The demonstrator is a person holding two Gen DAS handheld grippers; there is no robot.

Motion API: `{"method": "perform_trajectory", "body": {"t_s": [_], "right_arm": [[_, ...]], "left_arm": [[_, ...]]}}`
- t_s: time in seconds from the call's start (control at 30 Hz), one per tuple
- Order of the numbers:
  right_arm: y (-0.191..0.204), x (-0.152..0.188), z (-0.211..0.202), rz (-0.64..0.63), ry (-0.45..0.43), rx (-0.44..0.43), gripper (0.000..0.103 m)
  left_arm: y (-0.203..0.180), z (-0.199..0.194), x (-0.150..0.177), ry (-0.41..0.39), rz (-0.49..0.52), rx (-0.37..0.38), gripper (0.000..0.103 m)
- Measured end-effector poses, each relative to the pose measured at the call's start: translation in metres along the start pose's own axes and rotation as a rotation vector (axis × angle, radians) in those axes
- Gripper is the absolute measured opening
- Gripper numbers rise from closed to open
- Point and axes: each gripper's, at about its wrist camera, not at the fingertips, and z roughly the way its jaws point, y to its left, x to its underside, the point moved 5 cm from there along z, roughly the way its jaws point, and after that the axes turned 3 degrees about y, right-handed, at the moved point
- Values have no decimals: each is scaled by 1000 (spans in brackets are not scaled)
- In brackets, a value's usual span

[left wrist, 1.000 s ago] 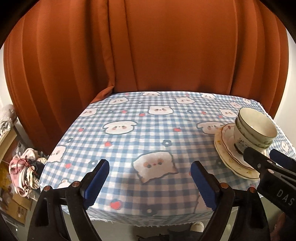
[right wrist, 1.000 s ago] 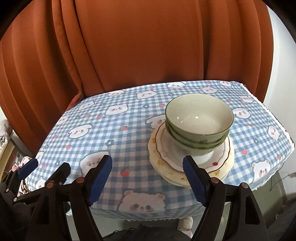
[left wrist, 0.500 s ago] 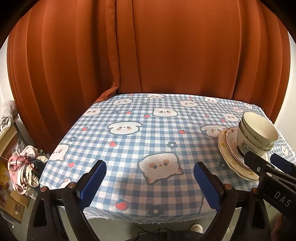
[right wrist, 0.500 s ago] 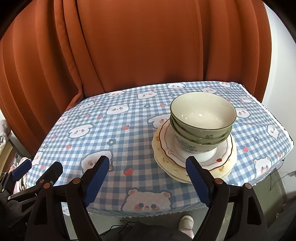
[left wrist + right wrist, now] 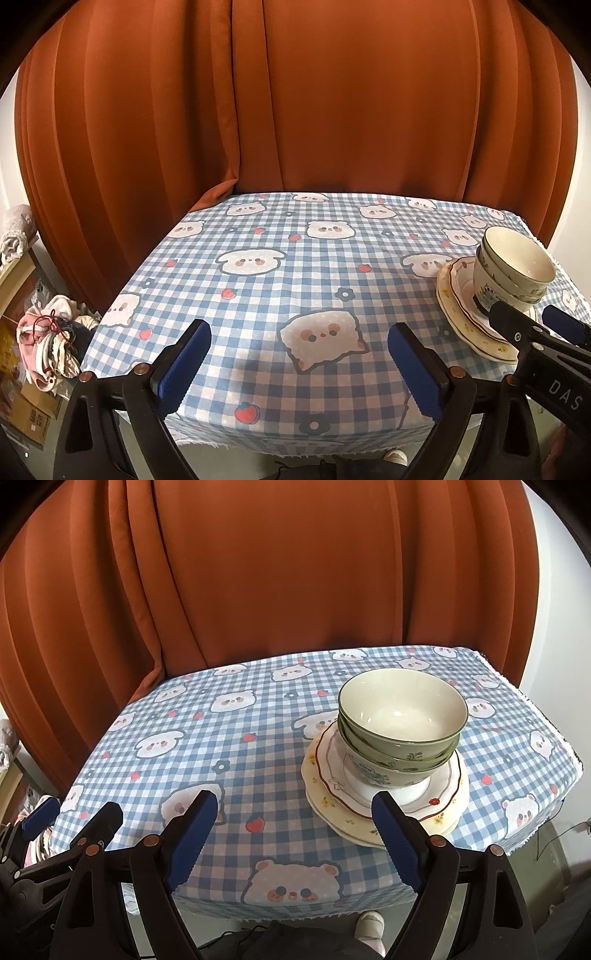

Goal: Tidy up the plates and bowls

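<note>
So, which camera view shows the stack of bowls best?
The right wrist view: the stack of bowls stands whole near the middle on the plates, and you look down into the top bowl. In the left wrist view the stack sits at the right edge, its foot hidden behind the right gripper.

Background clutter around the bench
Rust-orange curtain [image 5: 332,110] hangs at 12 o'clock behind blue checked bear-print tablecloth [image 5: 295,295]; pile of pink and white clothes [image 5: 48,347] on floor at 9 o'clock; cardboard box [image 5: 26,417] at 8; white shoe [image 5: 369,926] at 6.
</note>
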Motion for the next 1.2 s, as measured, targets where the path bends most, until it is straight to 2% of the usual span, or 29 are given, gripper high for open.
{"method": "perform_trajectory", "body": {"t_s": [0.23, 1.2], "right_arm": [[-2, 0, 1, 6, 4, 7, 88], [-4, 2, 1, 14, 10, 20, 88]], "left_arm": [[-1, 0, -1, -6, 0, 3, 102], [-4, 2, 2, -4, -1, 23, 103]]}}
